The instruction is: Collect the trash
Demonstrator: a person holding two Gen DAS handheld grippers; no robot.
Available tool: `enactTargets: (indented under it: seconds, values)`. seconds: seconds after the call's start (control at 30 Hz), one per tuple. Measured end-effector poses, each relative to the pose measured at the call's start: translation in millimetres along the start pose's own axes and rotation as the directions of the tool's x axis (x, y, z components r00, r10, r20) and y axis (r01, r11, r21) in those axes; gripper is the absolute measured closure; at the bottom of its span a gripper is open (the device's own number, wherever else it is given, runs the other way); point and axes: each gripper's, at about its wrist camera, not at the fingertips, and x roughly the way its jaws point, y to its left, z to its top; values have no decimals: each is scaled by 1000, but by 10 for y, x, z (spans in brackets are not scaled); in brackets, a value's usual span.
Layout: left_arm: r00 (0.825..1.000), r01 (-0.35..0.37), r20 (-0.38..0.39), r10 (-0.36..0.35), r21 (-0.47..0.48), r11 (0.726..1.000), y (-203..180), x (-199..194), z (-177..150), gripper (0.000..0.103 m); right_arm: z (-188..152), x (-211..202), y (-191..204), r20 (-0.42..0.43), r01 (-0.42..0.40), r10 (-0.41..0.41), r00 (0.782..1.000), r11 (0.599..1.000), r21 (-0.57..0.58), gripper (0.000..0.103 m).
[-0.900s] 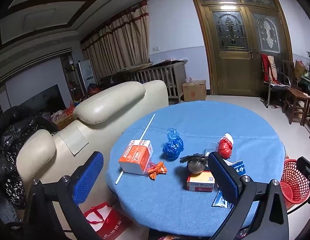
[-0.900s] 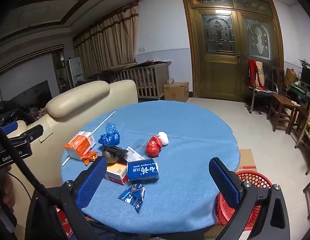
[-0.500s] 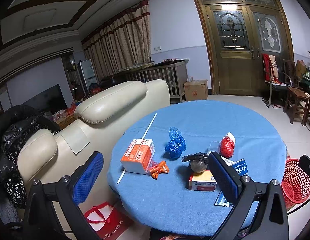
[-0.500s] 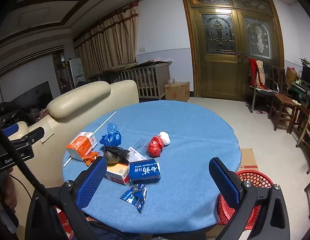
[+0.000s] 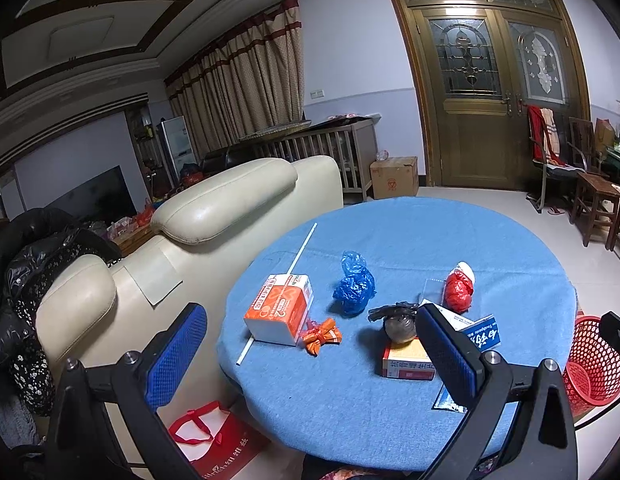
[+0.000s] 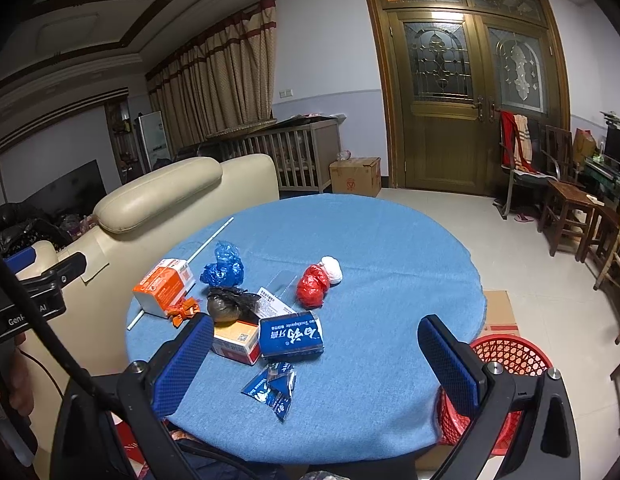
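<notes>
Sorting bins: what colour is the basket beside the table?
Red basket, a mesh weave; the right wrist view shows it best.

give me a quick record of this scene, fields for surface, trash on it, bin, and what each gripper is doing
surface: round table under a blue cloth
trash on it: orange box, blue bag, red bag, black bag, blue toothpaste box, blue wrapper, white stick
bin: red basket on the floor by the table's right edge
left gripper: open, holding nothing, above the table's near edge
right gripper: open, holding nothing, above the toothpaste box and wrapper
trash in bin: cannot tell
</notes>
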Motion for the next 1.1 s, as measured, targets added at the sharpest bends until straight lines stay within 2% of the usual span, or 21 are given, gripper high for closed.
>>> enactTargets:
  seconds: [0.27,0.6,1.1]
  values:
    - [1000,-3,-7,2,-4,1000,19,16,-6,0,22,27,28,-43,-2,2,999,1000,5,0]
    - [1000,-4,-10,4,-6,1000,32,26,-13,0,-10,58,32,-14,1,-1,1000,1000,-9,0]
    - [1000,-5,-16,4,-12,1000,58,59,-45,0,-32,79,63,-23,-9,9,1000,1000,-2,0]
